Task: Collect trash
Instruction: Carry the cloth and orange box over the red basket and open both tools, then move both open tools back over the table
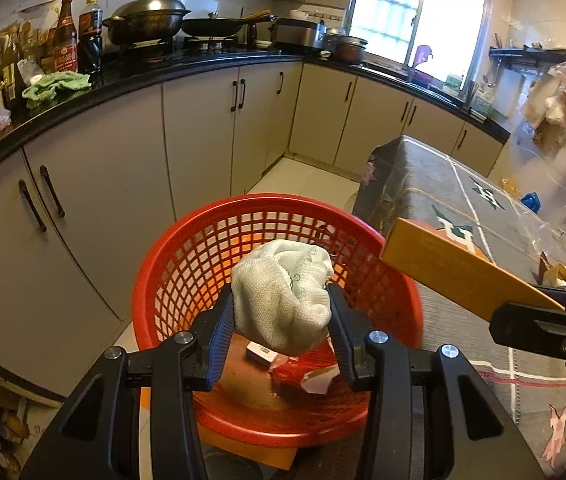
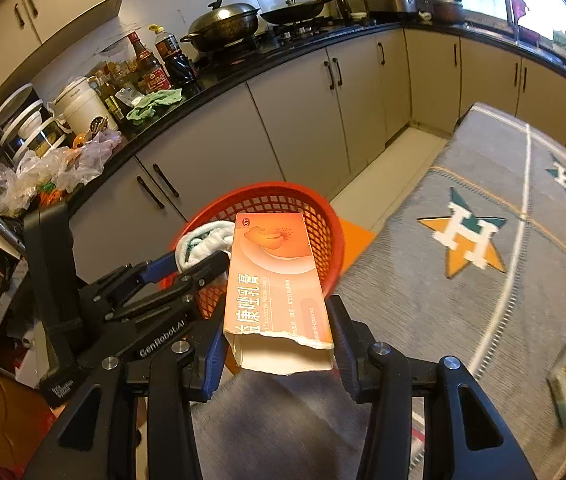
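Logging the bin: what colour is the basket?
Red basket, lattice walls; clearest in the left wrist view.

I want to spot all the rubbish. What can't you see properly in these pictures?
- Bottom of the red plastic mesh basket: in the left wrist view, the crumpled white cloth in the left gripper covers part of it.
- Basket's inside: in the right wrist view, the orange cardboard box in the right gripper hides it.
- Items at the grey patterned tablecloth's right edge: blurred and cut off in the right wrist view.
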The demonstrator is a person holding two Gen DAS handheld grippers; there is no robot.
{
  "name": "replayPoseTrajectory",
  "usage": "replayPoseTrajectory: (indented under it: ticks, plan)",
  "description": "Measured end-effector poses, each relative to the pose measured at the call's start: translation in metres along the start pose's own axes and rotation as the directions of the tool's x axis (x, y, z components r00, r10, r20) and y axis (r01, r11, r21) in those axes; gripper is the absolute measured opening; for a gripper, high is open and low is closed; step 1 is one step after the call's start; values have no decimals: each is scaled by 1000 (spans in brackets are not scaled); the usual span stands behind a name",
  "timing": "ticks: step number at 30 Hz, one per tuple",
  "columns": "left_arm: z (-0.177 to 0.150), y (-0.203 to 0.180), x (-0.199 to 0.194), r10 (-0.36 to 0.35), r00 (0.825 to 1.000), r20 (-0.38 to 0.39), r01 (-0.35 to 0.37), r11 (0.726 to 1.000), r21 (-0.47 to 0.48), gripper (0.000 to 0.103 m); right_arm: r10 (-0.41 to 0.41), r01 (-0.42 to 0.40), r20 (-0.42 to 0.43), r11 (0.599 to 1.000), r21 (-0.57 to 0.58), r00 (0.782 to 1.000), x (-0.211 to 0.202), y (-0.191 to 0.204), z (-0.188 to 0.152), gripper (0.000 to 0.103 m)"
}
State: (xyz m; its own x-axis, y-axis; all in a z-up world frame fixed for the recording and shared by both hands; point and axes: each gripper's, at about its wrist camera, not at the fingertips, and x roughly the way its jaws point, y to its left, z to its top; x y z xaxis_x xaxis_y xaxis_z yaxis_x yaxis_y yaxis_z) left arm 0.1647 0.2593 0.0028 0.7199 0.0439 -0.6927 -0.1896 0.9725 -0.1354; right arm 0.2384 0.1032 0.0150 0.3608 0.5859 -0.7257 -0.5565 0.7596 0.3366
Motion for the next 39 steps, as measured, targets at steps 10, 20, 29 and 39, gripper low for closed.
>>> replayPoseTrajectory:
  ticks: [10, 20, 29, 39]
  plan:
    - [-1, 11, 14, 7, 1000, -27, -8, 1000, -13, 43, 85, -81, -31, 991, 111, 996, 33, -10, 18, 51]
    - [2, 15, 19, 6, 999, -36, -7, 1000, -21, 52, 118, -110, -37, 978, 178, 992, 51, -17, 26, 52]
    - [2, 11, 8, 0, 1000, -18, 0, 1000, -28, 61, 104, -102, -2, 978, 184, 995, 25, -26, 13, 52]
    - [-7, -19, -13, -39, 999, -6, 39, 999, 8, 62, 66, -74, 44, 977, 199, 997, -18, -42, -22, 54]
